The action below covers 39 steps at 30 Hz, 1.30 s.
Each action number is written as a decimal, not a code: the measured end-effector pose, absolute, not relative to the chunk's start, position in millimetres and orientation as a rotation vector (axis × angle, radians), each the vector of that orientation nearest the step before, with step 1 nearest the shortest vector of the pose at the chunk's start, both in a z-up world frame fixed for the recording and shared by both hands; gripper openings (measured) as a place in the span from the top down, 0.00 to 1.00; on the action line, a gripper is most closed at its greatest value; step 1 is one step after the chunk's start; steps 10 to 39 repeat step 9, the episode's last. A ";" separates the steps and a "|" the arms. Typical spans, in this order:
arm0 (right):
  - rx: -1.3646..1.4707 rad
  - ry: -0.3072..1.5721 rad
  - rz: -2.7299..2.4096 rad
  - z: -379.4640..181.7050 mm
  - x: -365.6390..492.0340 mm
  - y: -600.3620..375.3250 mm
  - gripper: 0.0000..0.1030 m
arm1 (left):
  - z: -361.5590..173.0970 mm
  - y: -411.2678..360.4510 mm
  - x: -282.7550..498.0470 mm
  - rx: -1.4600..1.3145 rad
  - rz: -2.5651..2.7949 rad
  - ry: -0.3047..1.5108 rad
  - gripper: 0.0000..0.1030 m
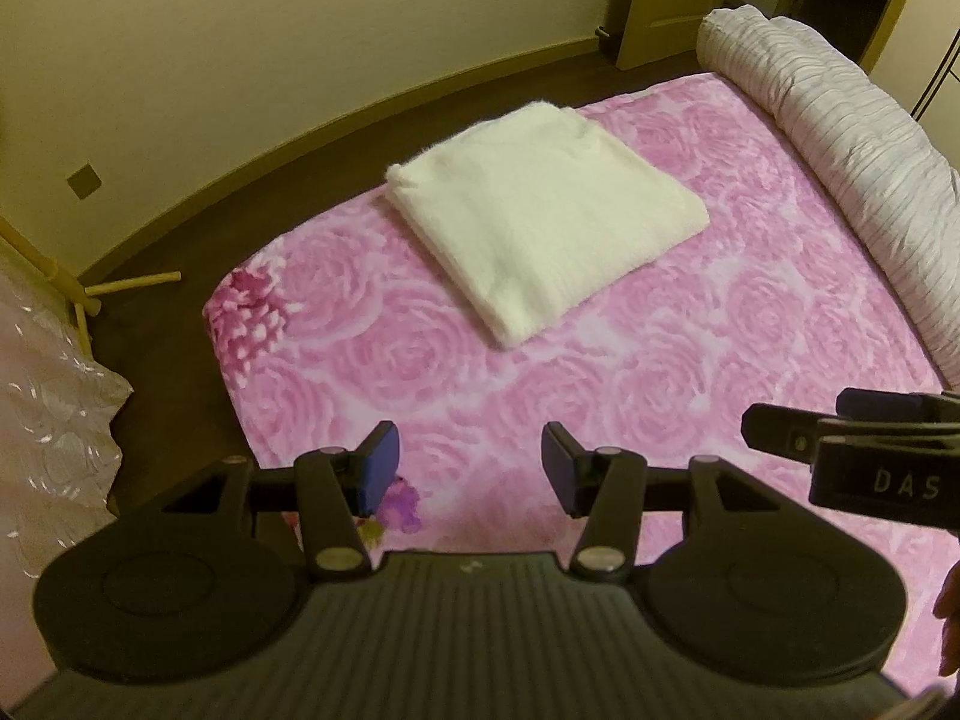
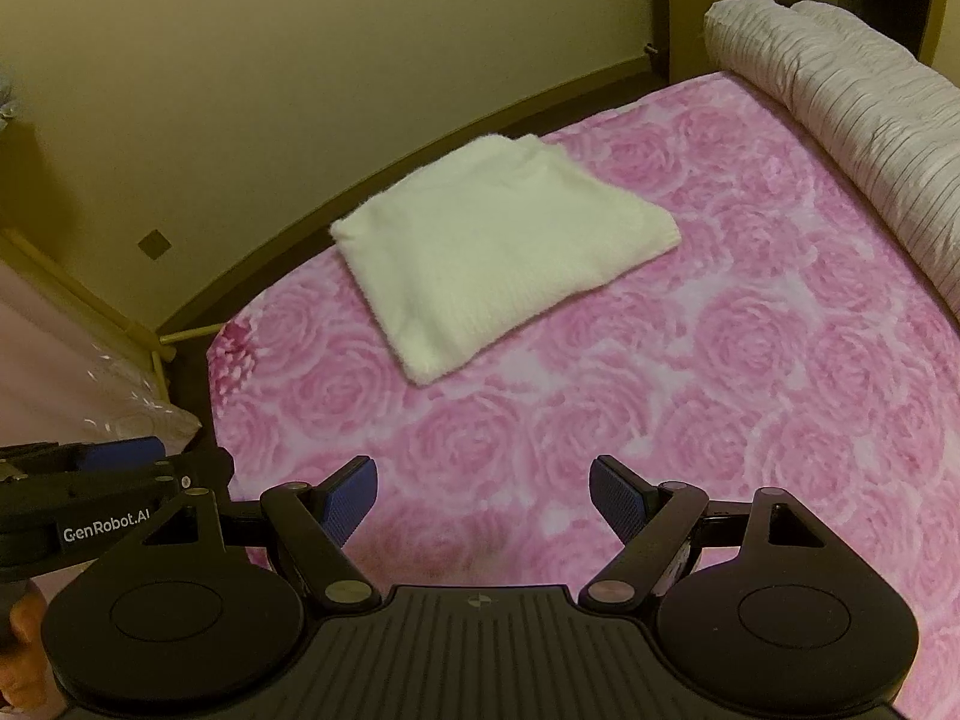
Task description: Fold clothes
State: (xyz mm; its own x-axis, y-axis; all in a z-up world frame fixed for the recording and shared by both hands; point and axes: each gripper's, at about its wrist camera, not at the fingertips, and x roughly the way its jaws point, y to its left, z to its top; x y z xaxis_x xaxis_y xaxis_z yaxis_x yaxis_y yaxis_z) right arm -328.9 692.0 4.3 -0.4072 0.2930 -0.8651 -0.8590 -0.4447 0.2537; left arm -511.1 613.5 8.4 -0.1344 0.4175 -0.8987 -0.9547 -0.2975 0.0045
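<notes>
A fluffy white garment [image 1: 540, 210] [image 2: 492, 246] lies folded into a neat rectangle on the pink rose-patterned bedspread [image 1: 690, 360] [image 2: 720, 360], toward the bed's far left side. My left gripper [image 1: 471, 465] hovers open over the near part of the bed, well short of the garment, with nothing between its blue pads. My right gripper [image 2: 483, 501] is open too, its jaws wider, and empty. Each gripper shows at the edge of the other's view: the right one [image 1: 840, 438], the left one [image 2: 108, 468].
A rolled striped white duvet [image 1: 840, 138] [image 2: 852, 144] runs along the bed's right side. Dark floor and a cream wall [image 1: 240, 30] lie beyond the left edge. A wooden rack [image 1: 90, 288] with pale lacy cloth [image 1: 48, 420] stands at the left.
</notes>
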 end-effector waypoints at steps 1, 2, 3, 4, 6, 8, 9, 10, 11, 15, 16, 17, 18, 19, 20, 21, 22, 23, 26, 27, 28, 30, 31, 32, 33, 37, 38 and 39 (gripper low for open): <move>-0.993 0.930 1.927 3.9 -329.0 692.8 0.21 | 8.9 614.3 -510.7 -1.018 1.658 0.763 0.53; -0.993 0.932 1.926 3.6 -329.2 693.5 0.21 | 9.5 615.0 -510.4 -1.008 1.663 0.763 0.53; -0.992 0.933 1.925 3.4 -329.3 693.9 0.21 | 10.3 615.2 -509.9 -0.995 1.669 0.761 0.53; -0.990 0.934 1.924 3.7 -329.1 694.2 0.21 | 11.5 615.1 -509.3 -0.979 1.676 0.762 0.53; -0.983 0.934 1.924 5.0 -328.5 694.1 0.21 | 14.4 615.9 -508.2 -0.955 1.681 0.763 0.53; -0.972 0.931 1.926 7.5 -327.5 693.0 0.21 | 17.0 616.5 -508.9 -0.952 1.683 0.756 0.53; -0.966 0.929 1.928 9.0 -326.9 692.2 0.21 | 18.8 616.6 -509.6 -0.954 1.682 0.752 0.53; -0.966 0.929 1.928 9.0 -326.9 692.2 0.21 | 18.8 616.6 -509.6 -0.954 1.682 0.752 0.53; -0.966 0.929 1.928 9.0 -326.9 692.2 0.21 | 18.8 616.6 -509.6 -0.954 1.682 0.752 0.53; -0.966 0.929 1.928 9.0 -326.9 692.2 0.21 | 18.8 616.6 -509.6 -0.954 1.682 0.752 0.53; -0.966 0.929 1.928 9.0 -326.9 692.2 0.21 | 18.8 616.6 -509.6 -0.954 1.682 0.752 0.53; -0.966 0.929 1.928 9.0 -326.9 692.2 0.21 | 18.8 616.6 -509.6 -0.954 1.682 0.752 0.53; -0.966 0.929 1.928 9.0 -326.9 692.2 0.21 | 18.8 616.6 -509.6 -0.954 1.682 0.752 0.53; -0.966 0.929 1.928 9.0 -326.9 692.2 0.21 | 18.8 616.6 -509.6 -0.954 1.682 0.752 0.53; -0.966 0.929 1.928 9.0 -326.9 692.2 0.21 | 18.8 616.6 -509.6 -0.954 1.682 0.752 0.53; -0.966 0.929 1.928 9.0 -326.9 692.2 0.21 | 18.8 616.6 -509.6 -0.954 1.682 0.752 0.53; -0.966 0.929 1.928 9.0 -326.9 692.2 0.21 | 18.8 616.6 -509.6 -0.954 1.682 0.752 0.53; -0.966 0.929 1.928 9.0 -326.9 692.2 0.21 | 18.8 616.6 -509.6 -0.954 1.682 0.752 0.53; -0.966 0.929 1.928 9.0 -326.9 692.2 0.21 | 18.8 616.6 -509.6 -0.954 1.682 0.752 0.53; -0.966 0.929 1.928 9.0 -326.9 692.2 0.21 | 18.8 616.6 -509.6 -0.954 1.682 0.752 0.53; -0.966 0.929 1.928 9.0 -326.9 692.2 0.21 | 18.8 616.6 -509.6 -0.954 1.682 0.752 0.53; -0.966 0.929 1.928 9.0 -326.9 692.2 0.21 | 18.8 616.6 -509.6 -0.954 1.682 0.752 0.53; -0.966 0.929 1.928 9.0 -326.9 692.2 0.21 | 18.8 616.6 -509.6 -0.954 1.682 0.752 0.53; -0.966 0.929 1.928 9.0 -326.9 692.2 0.21 | 18.8 616.6 -509.6 -0.954 1.682 0.752 0.53; -0.966 0.929 1.928 9.0 -326.9 692.2 0.21 | 18.8 616.6 -509.6 -0.954 1.682 0.752 0.53; -0.966 0.929 1.928 9.0 -326.9 692.2 0.21 | 18.8 616.6 -509.6 -0.954 1.682 0.752 0.53; -0.966 0.929 1.928 9.0 -326.9 692.2 0.21 | 18.8 616.6 -509.6 -0.954 1.682 0.752 0.53; -0.966 0.929 1.928 9.0 -326.9 692.2 0.21 | 18.8 616.6 -509.6 -0.954 1.682 0.752 0.53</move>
